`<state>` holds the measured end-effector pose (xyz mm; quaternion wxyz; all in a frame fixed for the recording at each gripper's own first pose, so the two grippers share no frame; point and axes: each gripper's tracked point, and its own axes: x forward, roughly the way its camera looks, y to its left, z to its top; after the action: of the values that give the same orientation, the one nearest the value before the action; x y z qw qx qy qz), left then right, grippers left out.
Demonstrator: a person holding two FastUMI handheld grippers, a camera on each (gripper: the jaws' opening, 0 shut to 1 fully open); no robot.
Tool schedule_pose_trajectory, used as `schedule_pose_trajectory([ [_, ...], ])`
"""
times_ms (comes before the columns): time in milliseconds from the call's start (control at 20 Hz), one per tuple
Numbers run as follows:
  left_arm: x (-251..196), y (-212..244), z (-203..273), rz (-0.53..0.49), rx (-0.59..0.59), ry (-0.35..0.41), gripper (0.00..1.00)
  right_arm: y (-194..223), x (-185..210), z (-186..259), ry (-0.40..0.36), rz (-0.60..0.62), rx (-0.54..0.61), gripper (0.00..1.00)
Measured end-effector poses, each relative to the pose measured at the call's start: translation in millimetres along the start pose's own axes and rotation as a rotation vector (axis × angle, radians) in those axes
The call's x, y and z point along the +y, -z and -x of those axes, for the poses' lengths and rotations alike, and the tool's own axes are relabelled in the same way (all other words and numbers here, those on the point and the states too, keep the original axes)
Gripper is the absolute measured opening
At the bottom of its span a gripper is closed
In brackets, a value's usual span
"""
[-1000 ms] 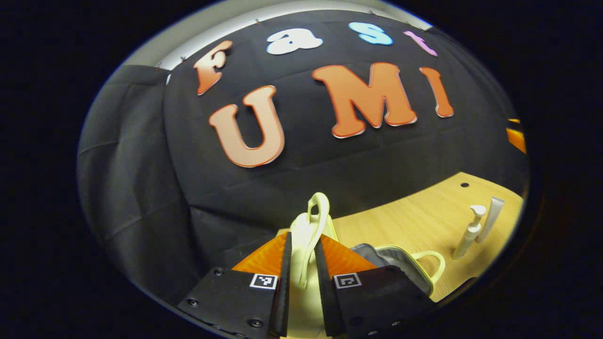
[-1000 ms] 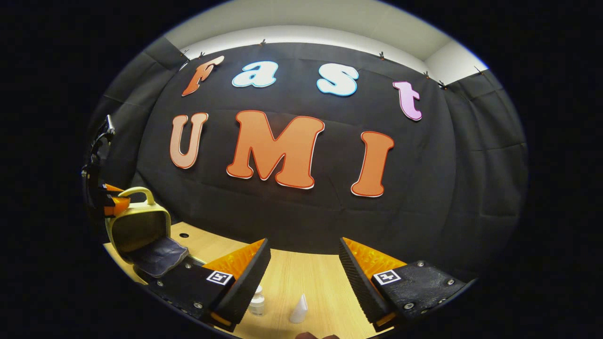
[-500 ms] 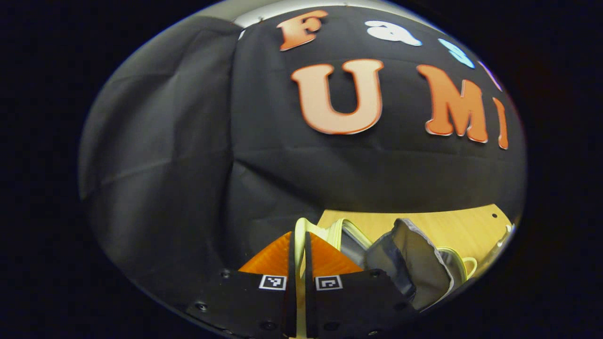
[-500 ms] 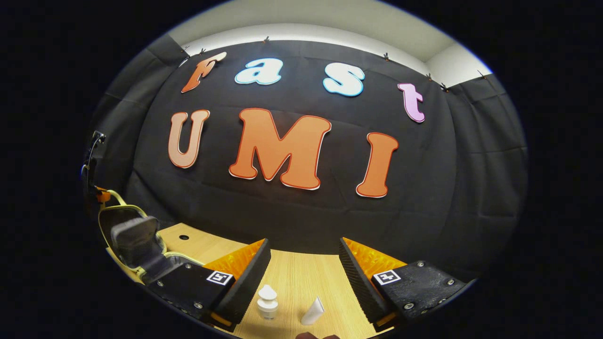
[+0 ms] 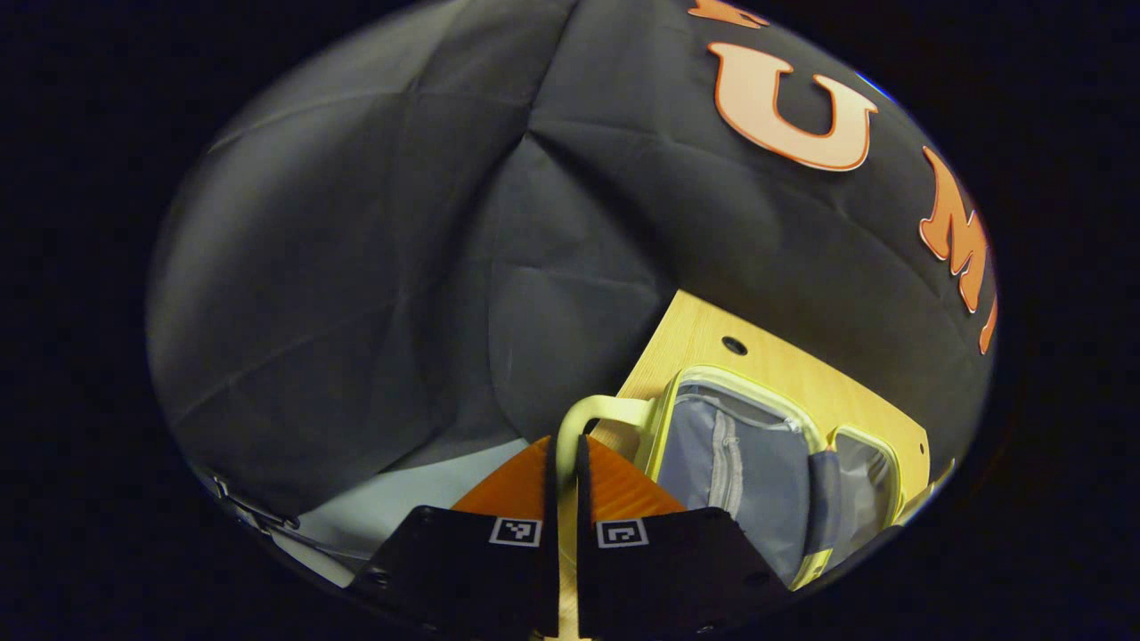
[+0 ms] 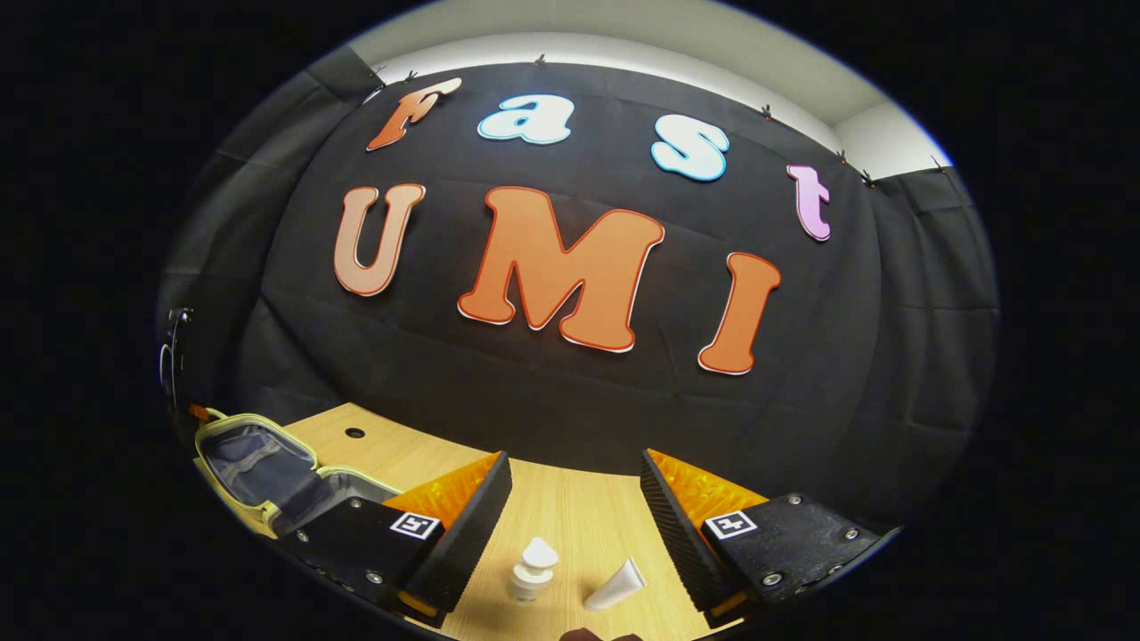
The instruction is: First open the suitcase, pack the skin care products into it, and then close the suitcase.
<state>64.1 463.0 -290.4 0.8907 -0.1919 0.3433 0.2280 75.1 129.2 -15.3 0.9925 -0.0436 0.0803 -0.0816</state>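
The small pale-yellow suitcase (image 5: 748, 463) lies open on the wooden table (image 5: 802, 369), its grey lined lid laid flat. My left gripper (image 5: 566, 481) is shut on the lid's yellow handle (image 5: 592, 411), which runs between the fingers. In the right gripper view the open suitcase (image 6: 258, 463) lies at the far left. My right gripper (image 6: 574, 525) is open above the table, with nothing between its fingers. Below it stand a white pump bottle (image 6: 533, 570) and a white tube (image 6: 616, 588) on the table.
The black cloth wall (image 6: 570, 383) closes off the back of the table (image 6: 570, 507). A round hole (image 5: 734, 344) is in the tabletop near the suitcase. The table's left edge (image 5: 623, 392) drops off to a pale floor (image 5: 401, 499).
My left gripper swung the lid by its handle from upright down to flat, so the suitcase now lies fully open. The right gripper shifted slightly; the bottle and tube show a bit higher.
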Motion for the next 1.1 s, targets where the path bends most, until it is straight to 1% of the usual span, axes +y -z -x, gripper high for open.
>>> schedule_pose_trajectory([
  [50,-0.1,4.4,-4.6,-0.011,0.008,-0.006,0.09,-1.1,-0.8,0.3,0.01,-0.008,-0.003,0.93],
  [100,3.7,14.6,-13.1,-0.041,0.013,-0.039,0.09,-1.2,-0.2,0.3,0.012,-0.018,-0.002,0.93],
  [150,5.1,22.7,-15.1,-0.067,0.02,-0.054,0.14,1.9,0.5,0.6,0.018,-0.025,0.008,0.93],
  [200,5.5,21.2,-9.5,-0.091,0.005,-0.066,0.14,3.6,-0.8,1.6,0.026,-0.032,0.014,0.93],
  [300,-1.1,12.3,1.3,-0.135,-0.042,-0.054,0.29,8.0,-5.6,2.1,0.047,-0.048,0.027,0.93],
  [350,-8.8,7.1,6.0,-0.164,-0.068,-0.04,0.41,11.0,-8.3,3.3,0.058,-0.056,0.034,0.93],
  [400,-14.5,0.3,19.7,-0.198,-0.093,-0.045,0.53,13.0,-11.0,4.8,0.069,-0.061,0.04,0.93],
  [450,-23.2,-5.3,27.2,-0.225,-0.117,-0.033,0.66,15.5,-12.8,5.7,0.077,-0.066,0.045,0.92],
  [500,-31.4,-13.5,35.2,-0.25,-0.141,-0.023,0.65,16.9,-15.5,7.2,0.088,-0.069,0.048,0.92],
  [550,-44.1,-19.9,45.2,-0.269,-0.165,-0.002,0.72,18.1,-17.1,8.9,0.096,-0.07,0.048,0.92],
  [600,-61.1,-23.1,54.7,-0.292,-0.189,0.021,0.83,19.0,-20.2,10.6,0.112,-0.067,0.046,0.92],
  [700,-86.0,-31.0,69.3,-0.355,-0.224,0.065,0.86,20.6,-24.1,14.7,0.129,-0.065,0.044,0.92],
  [800,-121.2,-37.4,88.4,-0.419,-0.279,0.115,0.89,21.9,-28.0,18.4,0.139,-0.067,0.038,0.93],
  [850,-139.5,-41.4,98.2,-0.438,-0.308,0.141,0.89,23.3,-30.4,20.5,0.143,-0.07,0.037,0.93],
  [900,-159.6,-44.1,106.6,-0.456,-0.33,0.17,0.94,25.1,-30.9,22.1,0.139,-0.075,0.036,0.93],
  [1000,-197.2,-44.7,125.2,-0.477,-0.369,0.227,0.97,32.1,-34.2,24.1,0.135,-0.08,0.042,0.93],
  [1100,-233.8,-46.5,144.9,-0.49,-0.408,0.272,0.97,37.7,-40.1,25.9,0.131,-0.074,0.042,0.93],
])
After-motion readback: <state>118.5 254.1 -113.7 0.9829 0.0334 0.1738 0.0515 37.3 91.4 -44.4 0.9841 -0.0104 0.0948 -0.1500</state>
